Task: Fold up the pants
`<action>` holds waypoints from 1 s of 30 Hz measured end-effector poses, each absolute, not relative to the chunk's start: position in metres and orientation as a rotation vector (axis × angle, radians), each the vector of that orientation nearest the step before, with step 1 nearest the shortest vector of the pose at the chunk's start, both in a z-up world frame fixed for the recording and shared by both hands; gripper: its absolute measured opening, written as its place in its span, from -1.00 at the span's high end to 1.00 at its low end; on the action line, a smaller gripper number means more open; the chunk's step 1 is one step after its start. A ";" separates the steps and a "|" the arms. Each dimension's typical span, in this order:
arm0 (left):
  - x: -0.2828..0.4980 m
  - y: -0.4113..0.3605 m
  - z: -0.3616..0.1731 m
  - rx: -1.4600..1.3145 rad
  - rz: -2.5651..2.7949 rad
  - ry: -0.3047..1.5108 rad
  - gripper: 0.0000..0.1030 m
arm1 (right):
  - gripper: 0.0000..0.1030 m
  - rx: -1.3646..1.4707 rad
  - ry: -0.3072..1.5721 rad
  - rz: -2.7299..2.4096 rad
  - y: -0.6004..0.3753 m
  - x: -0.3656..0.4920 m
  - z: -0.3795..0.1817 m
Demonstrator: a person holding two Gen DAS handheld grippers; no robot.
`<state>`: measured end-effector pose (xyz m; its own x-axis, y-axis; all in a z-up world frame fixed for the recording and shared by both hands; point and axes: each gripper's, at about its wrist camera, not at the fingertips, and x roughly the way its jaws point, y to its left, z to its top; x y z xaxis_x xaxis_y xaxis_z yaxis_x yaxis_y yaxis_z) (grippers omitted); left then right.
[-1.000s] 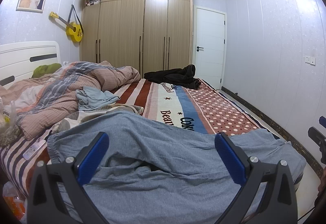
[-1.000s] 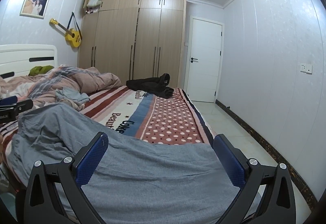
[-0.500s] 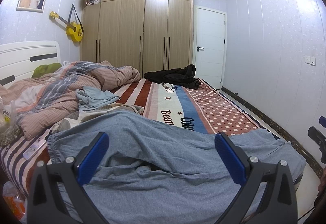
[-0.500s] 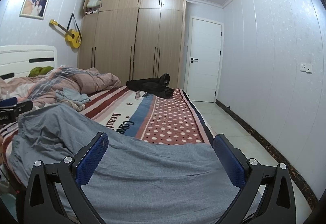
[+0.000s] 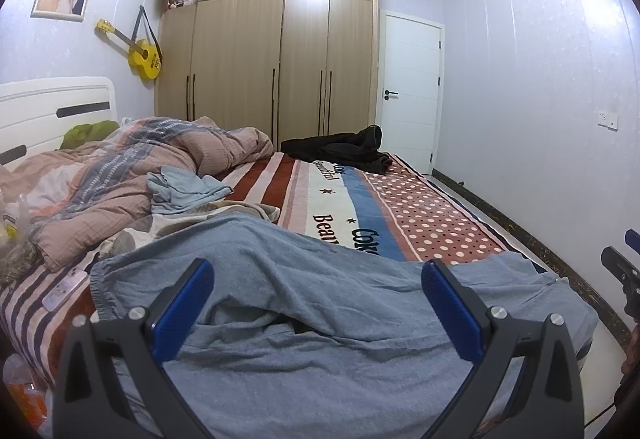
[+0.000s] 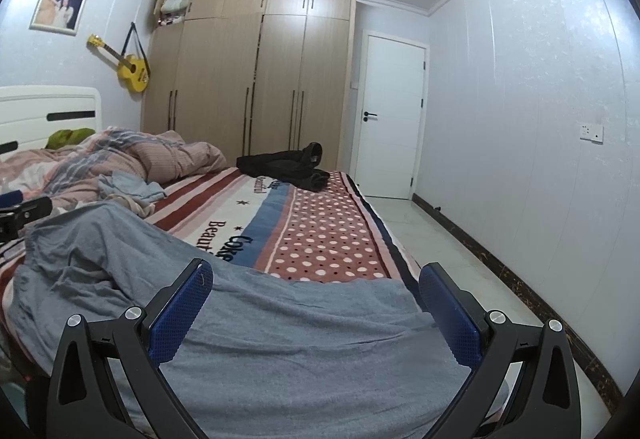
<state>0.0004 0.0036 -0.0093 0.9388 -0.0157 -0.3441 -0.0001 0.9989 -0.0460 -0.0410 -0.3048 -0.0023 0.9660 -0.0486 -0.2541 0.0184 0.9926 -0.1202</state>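
Grey-blue pants (image 5: 320,319) lie spread and wrinkled across the near end of the bed, waistband at the left. They also show in the right wrist view (image 6: 280,339). My left gripper (image 5: 318,299) is open and empty, hovering just above the pants near the waist end. My right gripper (image 6: 316,299) is open and empty above the leg end. The right gripper's tip shows at the far right of the left wrist view (image 5: 624,271); the left gripper's tip shows at the left edge of the right wrist view (image 6: 24,213).
The bed has a striped and dotted blanket (image 5: 400,207). A rumpled quilt (image 5: 120,175) and a light blue garment (image 5: 184,187) lie at the left. A black garment (image 5: 344,153) lies at the far end. A wardrobe (image 5: 276,59) and door (image 5: 412,91) stand behind. The floor (image 6: 460,251) runs along the right.
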 end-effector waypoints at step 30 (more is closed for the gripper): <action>-0.040 0.224 -0.170 -0.702 0.384 0.620 -0.99 | -0.99 0.204 0.601 -0.222 -0.442 0.005 -0.134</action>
<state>-0.0402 0.2244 -0.1703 0.7561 0.1220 -0.6430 -0.5212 0.7064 -0.4789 0.0046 -0.4425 -0.1338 0.8026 -0.1467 -0.5781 0.2647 0.9562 0.1249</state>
